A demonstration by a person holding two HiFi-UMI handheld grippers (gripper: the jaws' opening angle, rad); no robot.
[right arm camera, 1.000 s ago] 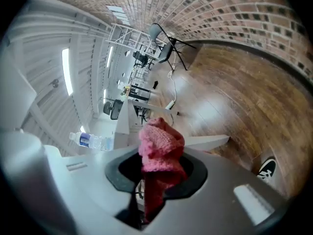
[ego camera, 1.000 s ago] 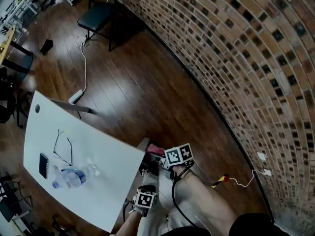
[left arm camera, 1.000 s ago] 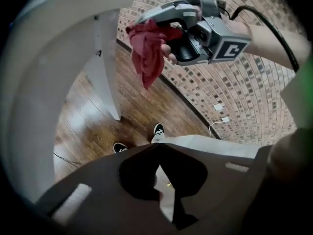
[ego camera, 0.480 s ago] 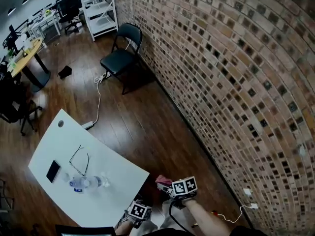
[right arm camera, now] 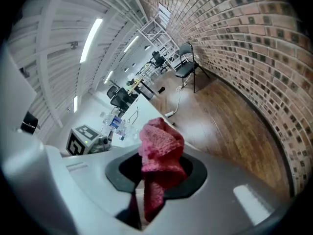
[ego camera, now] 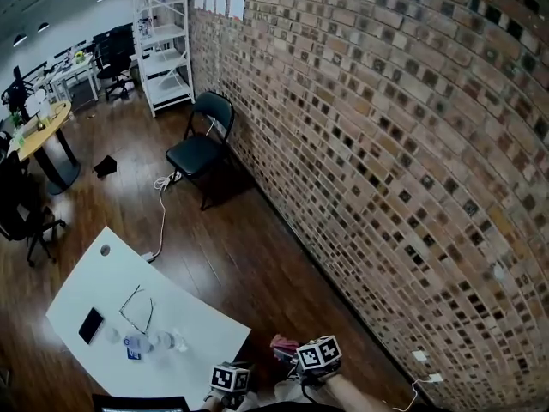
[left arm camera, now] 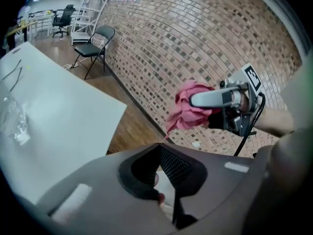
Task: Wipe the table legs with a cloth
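The person stands at the near corner of the white desk, with one pair of tongs in each hand. The right tongs are clamped on a crumpled pink cloth — the bundle sticks up out of the jaws and one end hangs down between them. The cloth is in the air just beside the desk corner, above the wooden floor and not far from the brick wall; it touches neither the desk nor the wall.

The left tongs are pressed together at the tips, and nothing is between them. They are low, close to the desk edge, and they point toward the right tongs and the cloth.

On the desk lie a dark phone, a pair of glasses and a clear water bottle on its side — all well apart from the cloth. Farther along the wall stands a black folding chair.
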